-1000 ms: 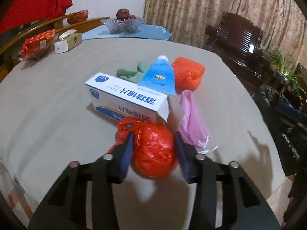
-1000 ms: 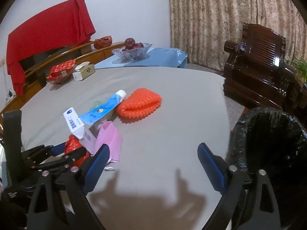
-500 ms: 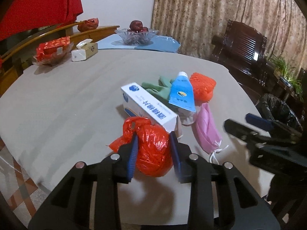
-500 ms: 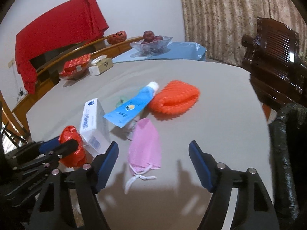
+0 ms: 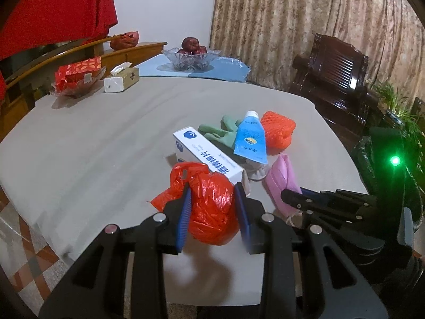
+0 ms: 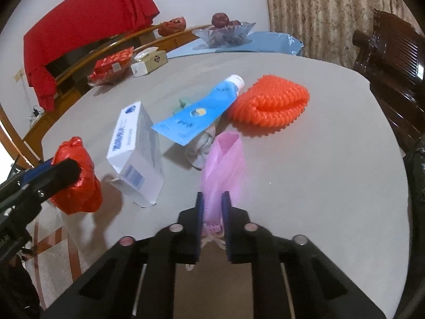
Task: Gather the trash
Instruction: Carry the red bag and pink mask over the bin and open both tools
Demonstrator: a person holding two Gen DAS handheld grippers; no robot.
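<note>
**A:** How far along does the collecting look?

**B:** Early, I'd judge. The left gripper (image 5: 212,210) has its jaws clenched on the crumpled red plastic bag (image 5: 212,207), which hangs at the near end of the white cardboard box with blue print (image 5: 207,156). The right gripper (image 6: 212,212) has its jaws pinched tight on the near end of the pink pleated face mask (image 6: 224,164), just right of that box.

**A:** Anything in the bin yet?

**B:** I can't tell. The black-lined trash bin (image 5: 372,159) shows only at the table's edge, well to the right of the box, and its inside is hidden.

**A:** What's left on the grey round table (image 6: 318,172)?

**B:** The box itself, and behind it the blue squeeze tube with a white cap (image 6: 196,114), lying over a green rubber glove (image 5: 220,133). Beyond the tube, to the box's right, is the orange foam fruit net (image 6: 268,106). There's also a pale crumpled scrap (image 6: 199,148) under the tube's flat end.

**A:** So two pieces in hand, at least five more to go?

**B:** That's my reading. Both held items must go to the bin before the rest.
</note>
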